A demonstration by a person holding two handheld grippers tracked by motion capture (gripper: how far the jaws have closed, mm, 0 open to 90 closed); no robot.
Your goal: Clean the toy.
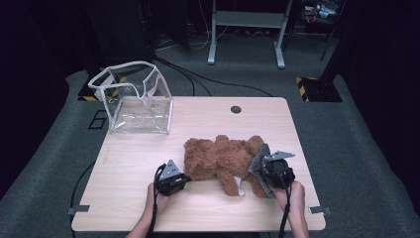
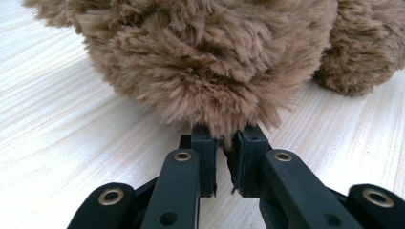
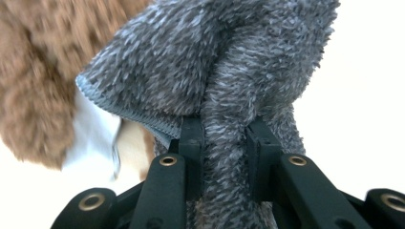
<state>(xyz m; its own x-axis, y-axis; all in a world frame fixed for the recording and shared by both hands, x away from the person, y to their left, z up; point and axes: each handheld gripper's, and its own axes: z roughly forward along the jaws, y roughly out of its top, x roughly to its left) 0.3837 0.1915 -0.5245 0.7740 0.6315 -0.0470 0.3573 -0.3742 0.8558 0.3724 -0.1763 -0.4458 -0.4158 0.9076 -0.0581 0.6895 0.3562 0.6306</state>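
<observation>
Left gripper [image 1: 184,179], jaws pinching the brown plush bear's [image 1: 223,158] fur at its left end | right gripper [image 1: 258,168], jaws clamped on a fold of grey fleece cloth [image 3: 210,71] at the bear's right | bear lies mid-table [image 1: 148,198] | clear zip bag [image 1: 138,99] gaping, far-left corner

A light wooden table [image 1: 148,163] with a round cable hole [image 1: 236,109] is set on grey carpet [image 1: 356,163]. Beyond the tongs, at the far side of the room, the legs of a grey metal frame [image 1: 246,29] are seen, with cables [image 1: 198,79] trailed across the floor towards it. Yellow-and-black striped markings [image 1: 307,82] are found far right of the tongs. The surroundings are kept dark; the tabletop is lit from above
</observation>
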